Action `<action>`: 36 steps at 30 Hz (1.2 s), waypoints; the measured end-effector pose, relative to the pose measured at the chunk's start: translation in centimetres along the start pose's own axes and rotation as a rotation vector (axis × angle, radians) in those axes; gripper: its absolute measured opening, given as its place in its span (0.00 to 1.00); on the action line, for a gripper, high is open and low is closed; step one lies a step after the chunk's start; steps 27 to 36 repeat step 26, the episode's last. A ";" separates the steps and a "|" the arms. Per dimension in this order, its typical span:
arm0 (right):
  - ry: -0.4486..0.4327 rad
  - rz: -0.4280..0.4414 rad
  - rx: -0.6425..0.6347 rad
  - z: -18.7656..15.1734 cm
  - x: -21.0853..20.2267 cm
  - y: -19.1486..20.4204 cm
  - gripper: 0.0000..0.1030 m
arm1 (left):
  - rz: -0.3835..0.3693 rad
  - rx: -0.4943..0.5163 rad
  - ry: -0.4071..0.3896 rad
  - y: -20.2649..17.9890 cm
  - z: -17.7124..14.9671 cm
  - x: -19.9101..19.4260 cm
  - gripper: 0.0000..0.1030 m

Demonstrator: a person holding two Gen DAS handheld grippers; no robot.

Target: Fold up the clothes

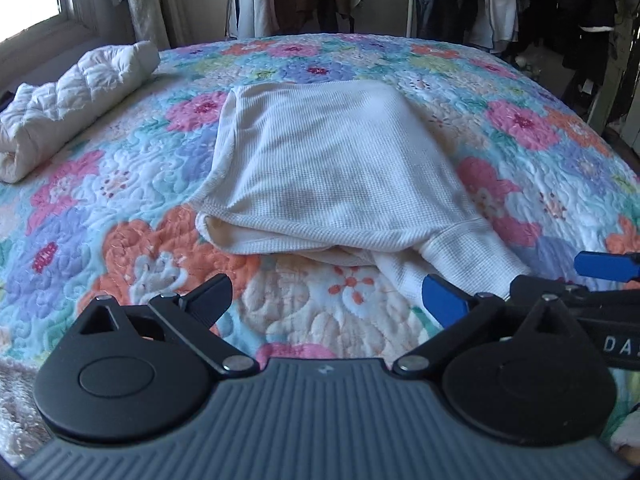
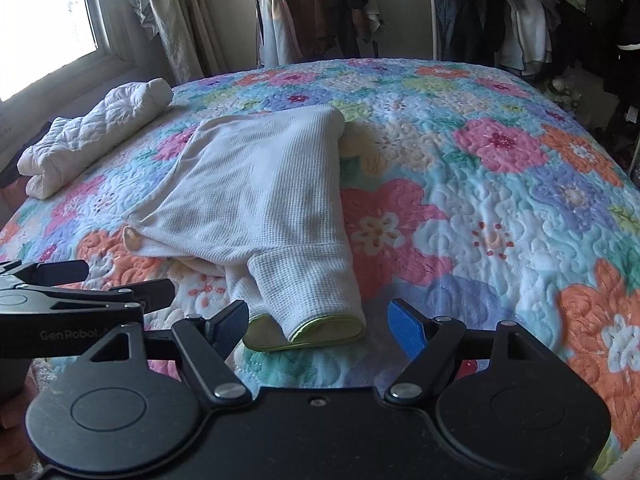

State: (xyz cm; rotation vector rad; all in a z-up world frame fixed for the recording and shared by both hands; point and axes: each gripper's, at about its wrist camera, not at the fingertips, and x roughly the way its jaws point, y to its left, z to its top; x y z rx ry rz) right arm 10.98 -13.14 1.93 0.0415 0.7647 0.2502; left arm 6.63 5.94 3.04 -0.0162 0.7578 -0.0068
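So the cream waffle-knit shirt (image 1: 324, 160) is lying folded over on the bed (image 1: 132, 216), on the flowery quilt, with one sleeve (image 2: 308, 300) sticking out toward the near edge. The sleeve cuff has a yellow-green lining showing. The left tongs (image 1: 332, 300) are spread wide with nothing in them, just above the quilt near the shirt's edge. The right tongs (image 2: 320, 326) are spread too, with the cuff lying between the fingers but not pinched. A rolled white puffy jacket (image 1: 72, 108) sits off to the left by the window (image 2: 44, 20).

cream waffle-knit shirt (image 1: 328, 160), floral quilt (image 1: 520, 128)
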 end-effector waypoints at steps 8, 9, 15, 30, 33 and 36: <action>0.006 -0.014 -0.015 -0.1 0.3 0.0 0.79 | 0.036 -0.004 0.014 -0.1 0.2 0.5 1.00; 0.007 -0.016 -0.016 -0.1 0.3 0.0 0.79 | 0.039 -0.002 0.014 -0.2 0.2 0.6 1.00; 0.011 -0.026 -0.018 -0.3 0.6 -0.1 0.79 | 0.029 -0.003 -0.005 0.0 0.4 0.5 1.00; 0.017 -0.028 -0.012 -0.5 0.6 -0.1 0.78 | 0.055 0.047 -0.024 -0.8 0.3 0.4 1.00; 0.017 -0.028 -0.012 -0.5 0.6 -0.1 0.78 | 0.055 0.047 -0.024 -0.8 0.3 0.4 1.00; 0.017 -0.028 -0.012 -0.5 0.6 -0.1 0.78 | 0.055 0.047 -0.024 -0.8 0.3 0.4 1.00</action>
